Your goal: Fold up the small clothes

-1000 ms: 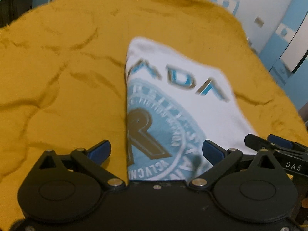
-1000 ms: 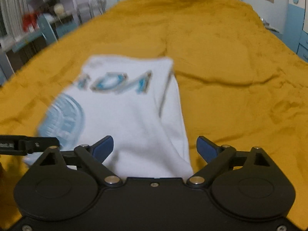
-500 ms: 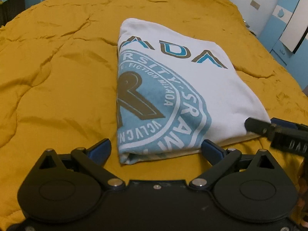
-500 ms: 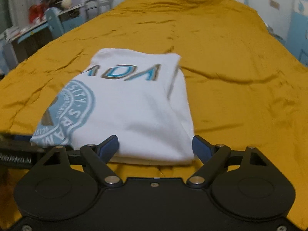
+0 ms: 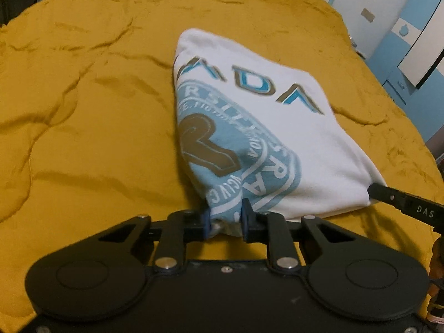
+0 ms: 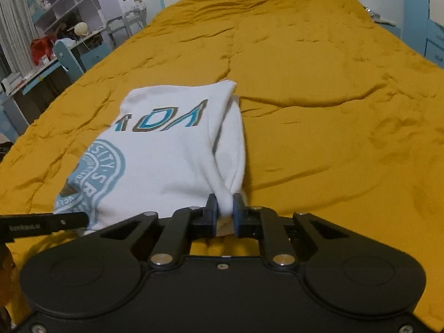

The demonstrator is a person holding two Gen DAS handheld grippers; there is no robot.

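A folded white T-shirt [image 5: 277, 127] with a light blue round print and blue letters lies on the mustard bedspread [image 5: 83, 111]. My left gripper [image 5: 225, 217] is shut on the shirt's near left corner, on the blue print. In the right wrist view the shirt [image 6: 172, 149] shows from the other side, and my right gripper [image 6: 225, 212] is shut on its near right corner. Both held corners are bunched and raised off the bedspread [image 6: 333, 111]. The right gripper's finger [image 5: 402, 202] shows at the left view's right edge.
The bedspread covers a wide bed with wrinkles around the shirt. A desk with clutter and shelves [image 6: 55, 27] stands left of the bed. Blue and white cabinets [image 5: 410, 41] stand along the bed's right side and far end.
Both grippers went from open around the shirt's near edge to shut on its two near corners. The near edge now rises off the bedspread.
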